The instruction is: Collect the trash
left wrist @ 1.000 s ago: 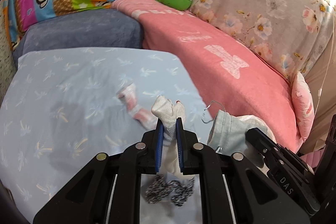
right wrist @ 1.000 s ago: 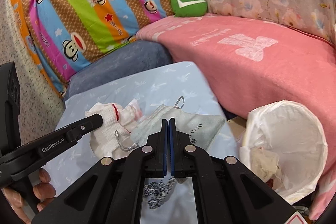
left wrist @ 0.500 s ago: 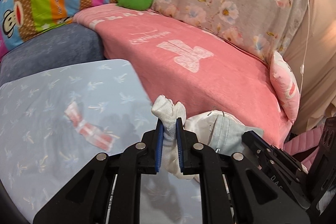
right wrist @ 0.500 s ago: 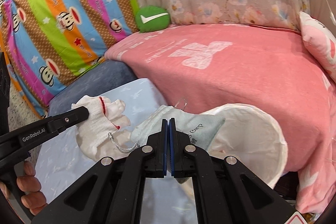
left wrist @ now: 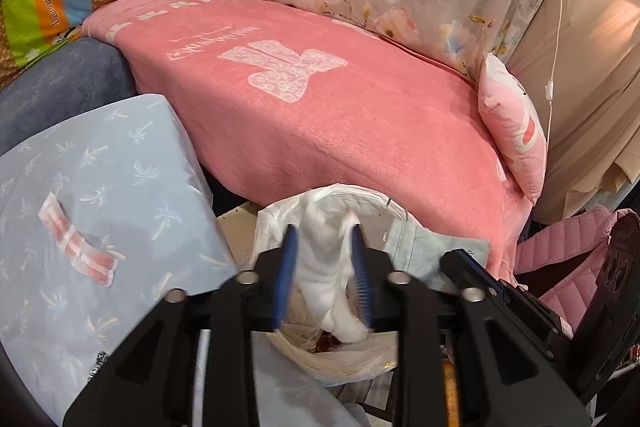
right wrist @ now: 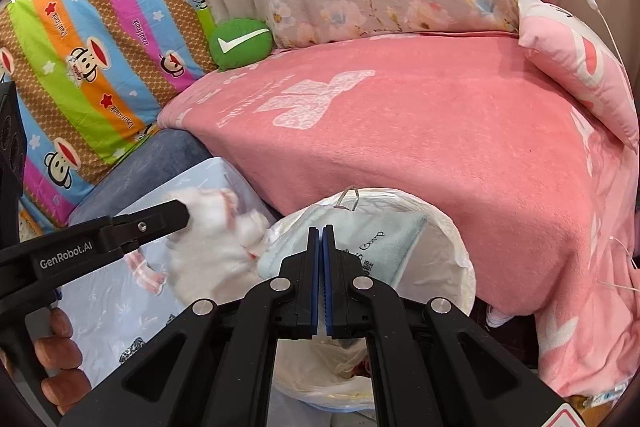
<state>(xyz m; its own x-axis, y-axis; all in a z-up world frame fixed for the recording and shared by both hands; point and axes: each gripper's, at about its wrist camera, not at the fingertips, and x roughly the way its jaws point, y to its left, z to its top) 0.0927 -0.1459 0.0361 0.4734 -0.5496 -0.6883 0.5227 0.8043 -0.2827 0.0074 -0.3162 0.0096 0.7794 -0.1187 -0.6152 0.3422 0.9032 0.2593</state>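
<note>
My left gripper has its jaws parted over the white-lined trash bin. A white glove hangs loose between the blue pads, blurred, over the bin's mouth. In the right wrist view the glove sits beside the bin's left rim. My right gripper is shut on a pale blue cloth pouch with a metal clip, held over the bin. That pouch also shows in the left wrist view. A pink-and-white wrapper lies on the light blue cushion.
A pink blanket covers the sofa behind the bin. A green round cushion, a striped monkey-print pillow and a pink pillow lie at the back. A black-and-white speckled item lies on the blue cushion's near edge.
Both grippers swung right from the blue cushion to the bin. The left jaws have parted and the white glove is slipping down between them. The right gripper stays shut on the pouch.
</note>
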